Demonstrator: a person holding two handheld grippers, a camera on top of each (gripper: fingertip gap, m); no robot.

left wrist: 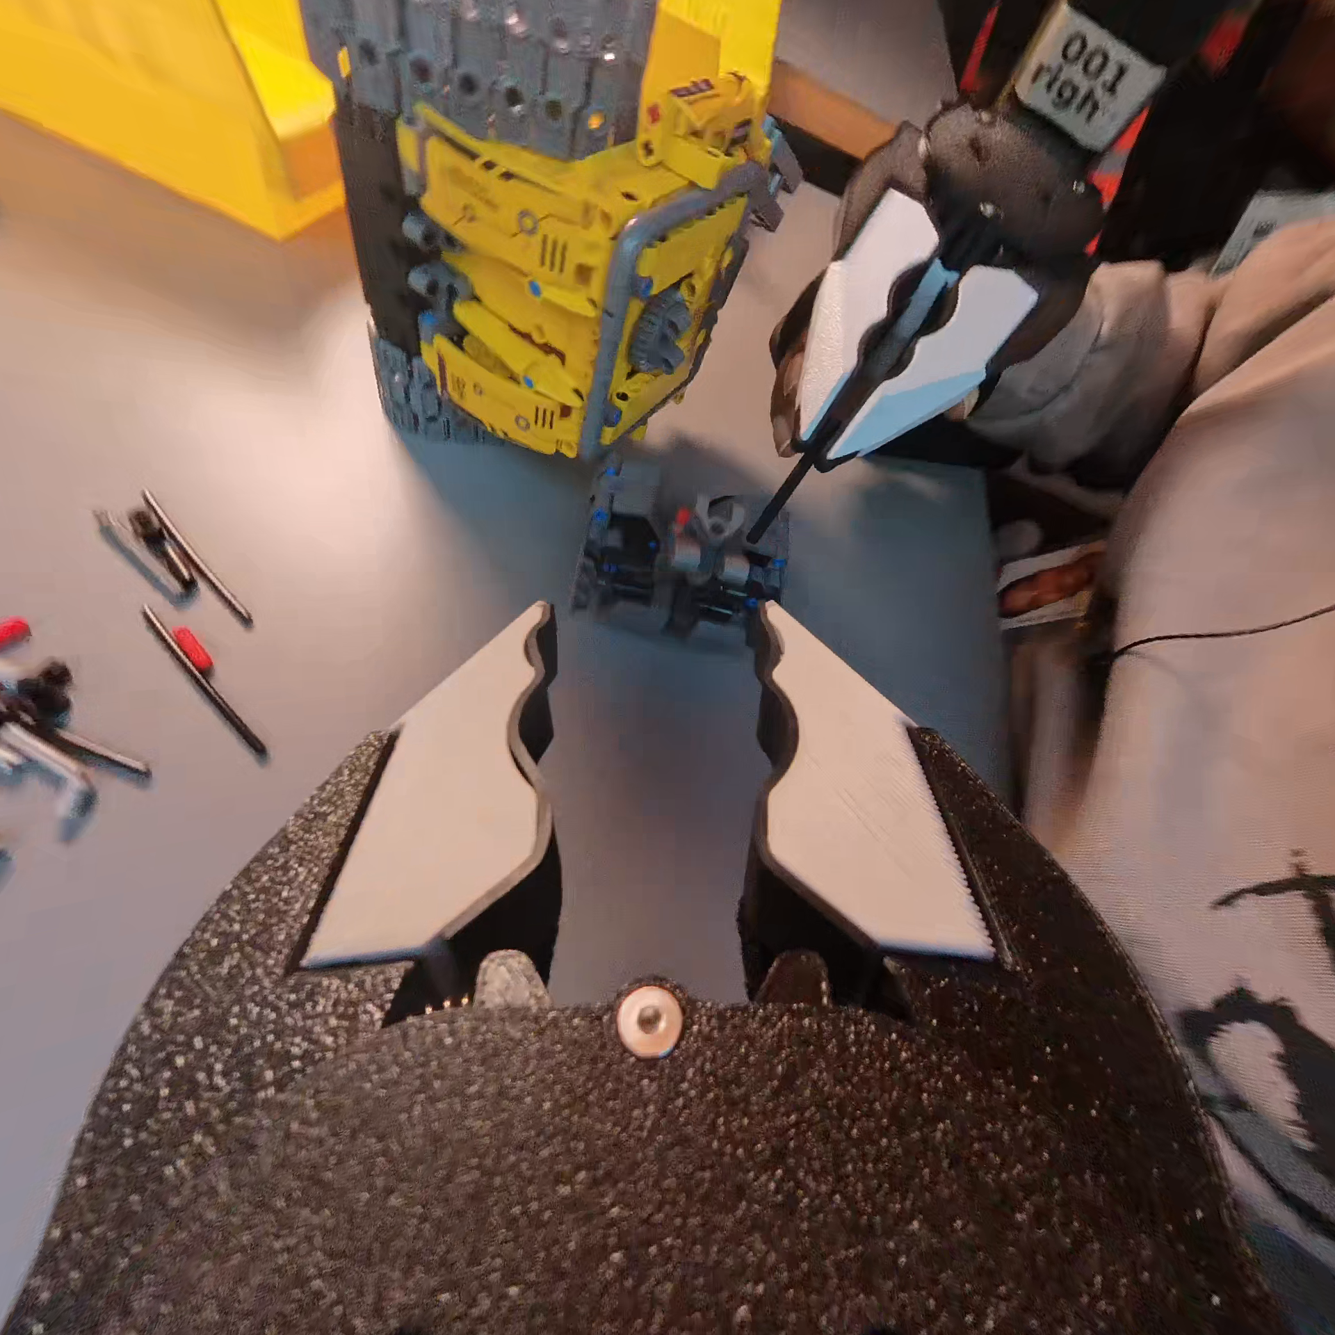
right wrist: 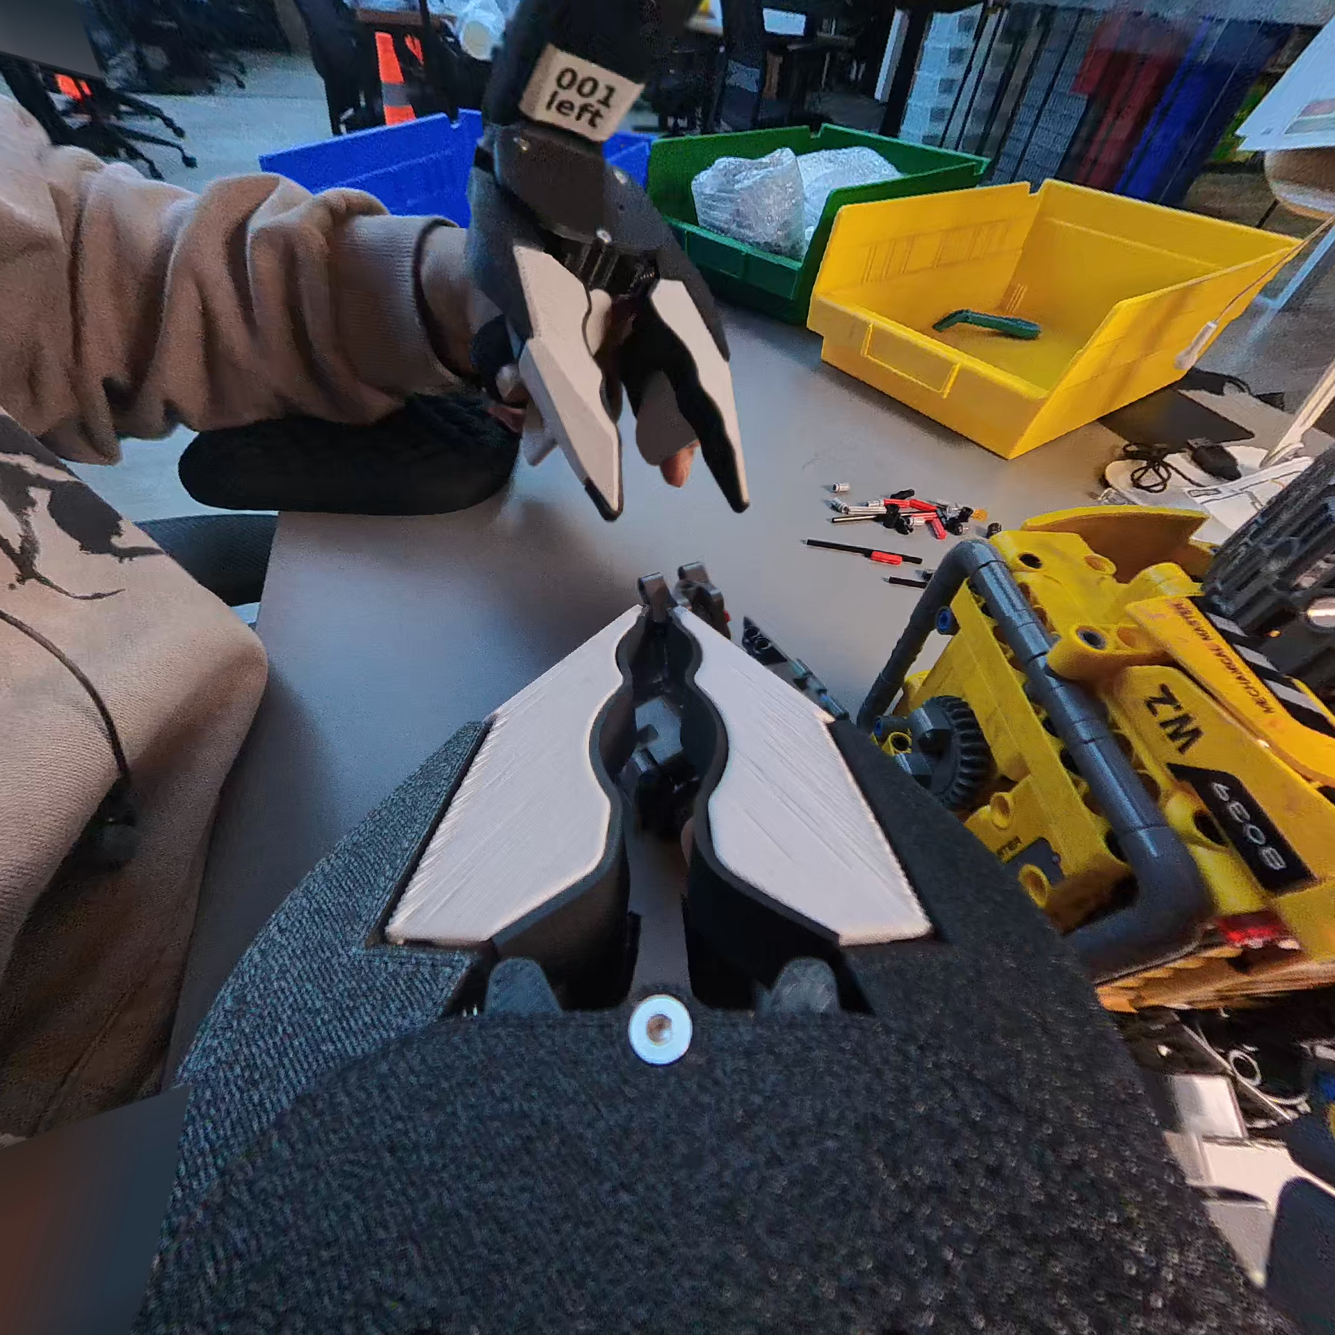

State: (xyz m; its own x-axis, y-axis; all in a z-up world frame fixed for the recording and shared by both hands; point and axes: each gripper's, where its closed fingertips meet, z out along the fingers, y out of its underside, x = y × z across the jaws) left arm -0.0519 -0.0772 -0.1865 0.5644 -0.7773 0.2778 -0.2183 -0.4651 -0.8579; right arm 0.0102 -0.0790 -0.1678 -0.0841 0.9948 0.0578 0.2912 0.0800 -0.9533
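Right gripper [left wrist: 820, 451] is pinched on a thin black axle [left wrist: 776, 502], its tip touching a small grey block assembly [left wrist: 675, 571] on the surface [left wrist: 253, 433]. Left gripper [left wrist: 654, 614] is spread, empty, just short of the assembly. A yellow block vehicle [left wrist: 549, 289] stands behind; loose pins [left wrist: 195, 578] lie left.

Most of the small grey block assembly [right wrist: 661, 780] sits tucked behind the right hand-held gripper [right wrist: 661, 614], so its shape is anyone's guess from that side, and in the left view it's kinda smeared. The big yellow toy vehicle [left wrist: 549, 289] gets chopped off by the top edge. The loose bits [left wrist: 43, 715] at the left edge are too blurry to sort out.
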